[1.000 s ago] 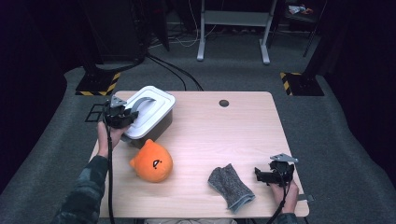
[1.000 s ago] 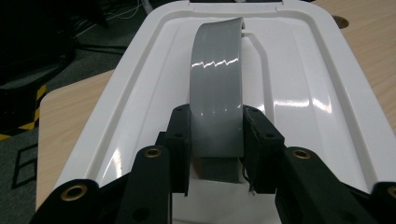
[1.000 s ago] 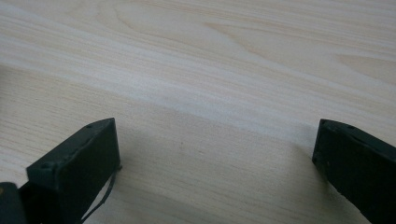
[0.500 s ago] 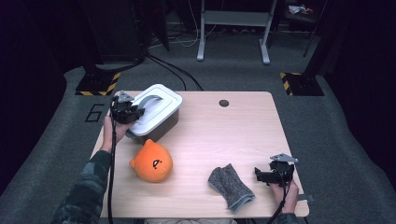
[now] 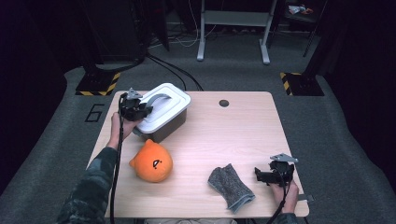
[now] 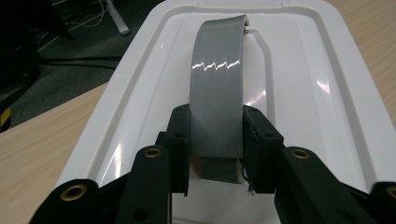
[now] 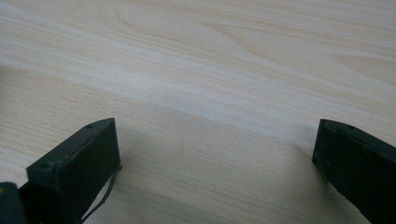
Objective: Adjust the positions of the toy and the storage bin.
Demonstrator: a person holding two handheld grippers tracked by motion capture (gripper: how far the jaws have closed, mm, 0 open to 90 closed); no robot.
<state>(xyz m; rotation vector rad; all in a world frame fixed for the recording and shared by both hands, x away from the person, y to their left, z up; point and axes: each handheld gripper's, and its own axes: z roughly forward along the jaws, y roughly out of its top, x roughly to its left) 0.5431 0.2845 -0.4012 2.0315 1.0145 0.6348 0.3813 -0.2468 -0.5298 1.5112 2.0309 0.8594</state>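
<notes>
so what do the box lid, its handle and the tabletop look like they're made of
The lid looks like glossy white moulded plastic, with bright glints on it. The grey handle, clamped by the left hand-held gripper, seems smooth plastic with a sheen stripe. The tabletop shows pale matte wood grain, possibly laminate.

box (image 5: 161, 112) behind plush (image 5: 152, 161), glove (image 5: 230, 186) right
</notes>
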